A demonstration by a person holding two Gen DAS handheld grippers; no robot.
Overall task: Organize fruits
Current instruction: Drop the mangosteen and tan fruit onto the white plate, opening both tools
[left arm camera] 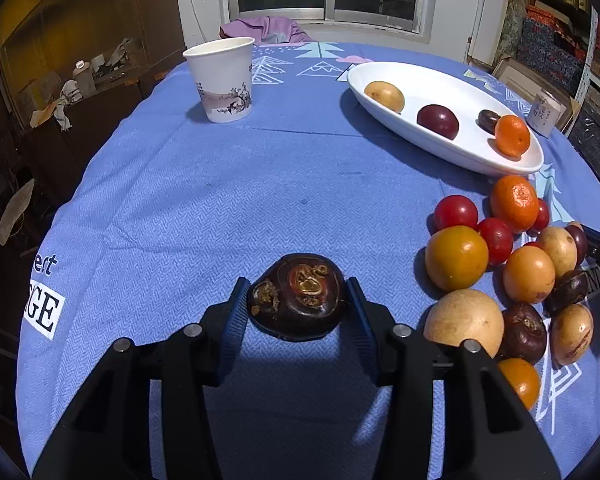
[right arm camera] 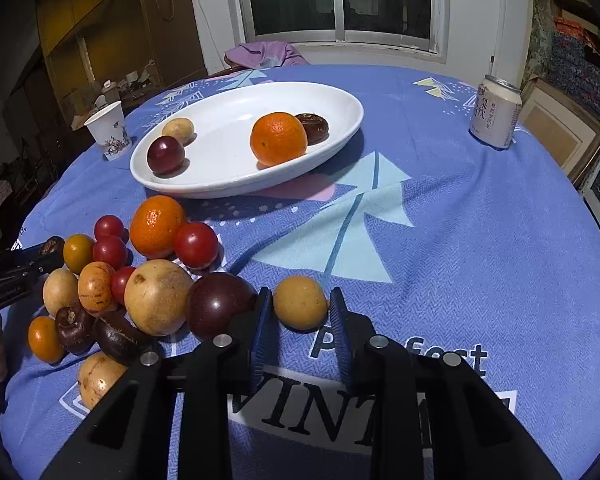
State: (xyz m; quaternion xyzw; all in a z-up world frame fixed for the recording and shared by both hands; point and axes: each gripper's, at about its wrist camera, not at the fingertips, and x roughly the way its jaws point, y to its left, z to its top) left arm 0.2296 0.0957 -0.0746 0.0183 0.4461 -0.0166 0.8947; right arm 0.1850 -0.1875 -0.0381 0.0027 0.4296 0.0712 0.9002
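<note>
Left claw (left arm camera: 298, 302): clamped on a dark brown water chestnut (left arm camera: 296, 296), held just above the blue cloth (left arm camera: 220, 200).
Right claw (right arm camera: 300, 308): narrow, pads against a small tan fruit (right arm camera: 300, 307) on the desk – grip looks closed on it.
Plate (right arm camera: 340, 100): white oval; holds an orange (right arm camera: 278, 138), plum, tan fruit, chestnut.
Fruit pile (right arm camera: 140, 280): beside the plate, fruits touching.
Writing: "VINT" and "P…fect" on cloth, partly hidden by the claw; "GE" and "ert" cut off at the cloth's edge.
Can (right arm camera: 496, 112): Chinese characters – too small to read.
Paper cup (left arm camera: 222, 78): printed tree scene.
</note>
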